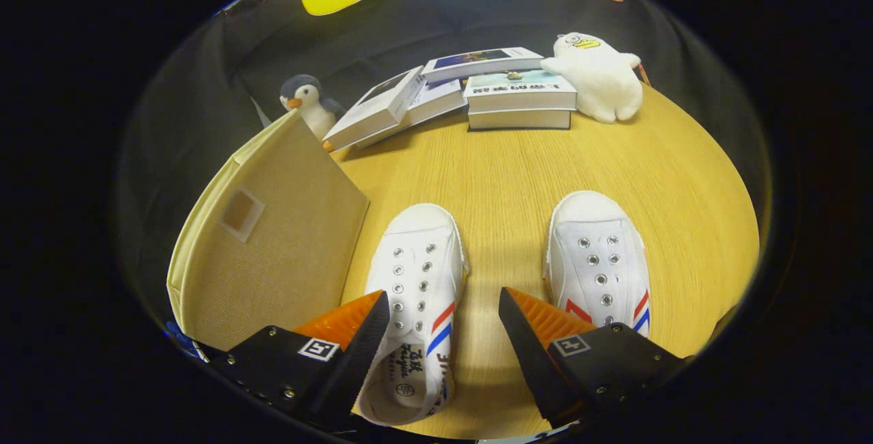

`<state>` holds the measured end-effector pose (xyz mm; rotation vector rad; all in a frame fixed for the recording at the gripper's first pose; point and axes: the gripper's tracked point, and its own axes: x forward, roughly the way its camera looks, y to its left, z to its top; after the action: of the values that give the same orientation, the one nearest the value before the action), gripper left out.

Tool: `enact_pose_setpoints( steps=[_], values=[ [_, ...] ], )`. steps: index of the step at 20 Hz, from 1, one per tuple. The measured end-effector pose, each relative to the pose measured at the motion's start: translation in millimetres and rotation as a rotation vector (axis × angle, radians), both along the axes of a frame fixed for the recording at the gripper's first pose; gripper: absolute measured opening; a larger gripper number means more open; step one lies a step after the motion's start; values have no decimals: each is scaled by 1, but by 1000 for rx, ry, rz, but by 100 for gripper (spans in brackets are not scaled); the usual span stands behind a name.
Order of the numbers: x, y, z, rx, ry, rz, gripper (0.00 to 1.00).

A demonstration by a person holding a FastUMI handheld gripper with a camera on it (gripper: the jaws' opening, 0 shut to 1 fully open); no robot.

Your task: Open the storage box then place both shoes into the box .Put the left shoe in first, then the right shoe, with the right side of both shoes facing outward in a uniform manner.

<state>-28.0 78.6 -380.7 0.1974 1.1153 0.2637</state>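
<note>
Left shoe (417, 273), a white canvas slip-on with bare eyelets and red-and-blue side stripes, lies on the wooden table (505, 171) toe pointing far, its heel opening near and partly under the left finger. It looks light and soft-walled: the upper will likely fold under pressure, while the rubber toe cap and sole edge should stay stiff. Best hold, by my reckoning, is the heel collar or one side wall at the opening, one finger inside and one outside; canvas should give fair grip, the glossy toe cap less so. Right shoe (600, 260), a match, sits parallel on the right, well apart from its partner, its heel end hidden behind the right finger. Gripper (443, 335) hangs above the near ends of both shoes, fingers spread wide and holding nothing, bare table between the tips. Storage box (273, 239), beige fabric, stands just left of the left shoe, its flat front panel closed; a fabric box likely flexes and slides if pushed. Opening it comes first, I judge. Farther off: penguin plush (307, 103) behind the box, a loose pile of books (477, 89) at centre far, white plush (600, 76) touching them on the right.
</note>
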Motion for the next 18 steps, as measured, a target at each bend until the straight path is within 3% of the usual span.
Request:
enact_pose_setpoints(
  steps=[2, 3, 6, 7, 9, 10, 14, 15, 18],
  values=[
    [-4, -3, -6, -7, 23, 1, 97],
    [-4, -2, -6, -7, 29, 0, 91],
    [-5, 8, -8, 26, 51, 13, 91],
    [-7, 13, -8, 44, 60, 5, 71],
    [-7, 16, -6, 60, 67, -16, 42],
    [-6, 17, -9, 60, 74, -15, 38],
    [-10, 9, -10, 40, 112, -49, 38],
    [-13, 7, 5, 57, 125, -85, 8],
    [-14, 13, -2, 73, 139, -114, 6]
  ],
)
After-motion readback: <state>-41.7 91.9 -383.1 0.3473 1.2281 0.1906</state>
